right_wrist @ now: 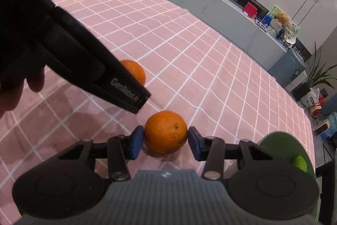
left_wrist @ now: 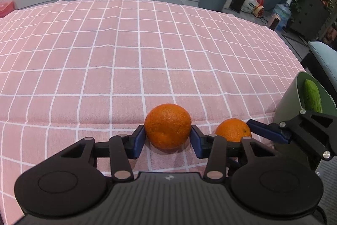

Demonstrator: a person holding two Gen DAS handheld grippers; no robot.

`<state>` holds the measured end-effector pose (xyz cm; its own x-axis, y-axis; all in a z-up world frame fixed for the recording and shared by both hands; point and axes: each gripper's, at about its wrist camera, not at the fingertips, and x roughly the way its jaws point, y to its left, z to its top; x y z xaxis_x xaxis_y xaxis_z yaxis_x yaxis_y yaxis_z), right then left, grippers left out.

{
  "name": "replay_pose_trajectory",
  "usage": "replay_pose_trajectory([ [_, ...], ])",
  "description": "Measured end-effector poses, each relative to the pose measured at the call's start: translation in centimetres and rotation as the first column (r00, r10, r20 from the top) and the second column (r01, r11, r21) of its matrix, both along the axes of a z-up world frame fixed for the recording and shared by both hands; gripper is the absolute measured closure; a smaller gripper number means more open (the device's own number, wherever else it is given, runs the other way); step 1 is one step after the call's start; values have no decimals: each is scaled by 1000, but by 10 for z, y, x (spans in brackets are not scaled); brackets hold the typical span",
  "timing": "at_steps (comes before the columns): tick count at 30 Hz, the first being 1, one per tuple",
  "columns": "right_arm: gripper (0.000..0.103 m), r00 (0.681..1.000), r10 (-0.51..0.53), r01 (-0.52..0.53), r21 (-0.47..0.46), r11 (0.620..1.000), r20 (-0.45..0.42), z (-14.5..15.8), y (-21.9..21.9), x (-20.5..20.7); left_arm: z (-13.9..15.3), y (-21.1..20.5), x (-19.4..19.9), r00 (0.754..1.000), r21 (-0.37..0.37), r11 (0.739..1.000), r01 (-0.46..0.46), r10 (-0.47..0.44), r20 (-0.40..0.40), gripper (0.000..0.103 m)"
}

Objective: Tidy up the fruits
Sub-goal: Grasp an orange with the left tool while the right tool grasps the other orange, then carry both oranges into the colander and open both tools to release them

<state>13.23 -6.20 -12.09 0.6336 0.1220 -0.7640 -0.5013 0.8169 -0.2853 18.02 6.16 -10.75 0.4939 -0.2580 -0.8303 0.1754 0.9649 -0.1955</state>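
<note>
The left gripper (left_wrist: 168, 137) is positioned with its jaws closed against both sides of the first orange (left_wrist: 167, 125), which rests on the pink checked cloth (left_wrist: 105, 56) of the worktop. The right gripper (right_wrist: 166, 142) is set around the second orange (right_wrist: 166, 131), also on the cloth; its blue pads (right_wrist: 134, 143) are seen touching it or just beside it. A green bowl (right_wrist: 280, 140) holding a green fruit (right_wrist: 300, 162) is located near the right gripper.
</note>
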Motion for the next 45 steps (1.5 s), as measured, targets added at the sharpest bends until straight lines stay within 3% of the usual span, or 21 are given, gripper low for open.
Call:
replay_pose_trajectory([
  [4, 63, 1000, -16, 15, 32, 999, 24, 7, -1, -7, 10, 1, -8, 1000, -23, 1000, -1, 1, 9, 53],
  [8, 63, 997, -20, 14, 89, 996, 68, 32, -9, -24, 34, -4, -19, 999, -19, 1000, 6, -5, 35, 53],
  [13, 63, 993, -65, 47, 181, 982, 94, 67, -34, -46, 64, -14, -34, 998, -65, 998, 21, -18, 52, 53],
  [20, 63, 975, -185, 158, 209, 965, 119, 96, -92, -77, 90, -62, -49, 985, -108, 981, 163, -156, 71, 53],
  [24, 63, 959, -262, 240, 177, 955, 112, 96, -128, -88, 93, -101, -55, 962, -72, 961, 268, -264, 68, 53],
  [29, 63, 936, -348, 335, 172, 926, 47, 82, -169, -91, 79, -151, -61, 915, -15, 915, 404, -404, 24, 53],
  [34, 63, 932, -364, 361, 132, 923, -4, 62, -183, -91, 60, -179, -62, 884, 32, 883, 468, -468, -8, 53],
  [45, 62, 942, -330, 335, 108, 936, -61, 40, -183, -79, 38, -190, -62, 875, 73, 872, 484, -480, -68, 53],
])
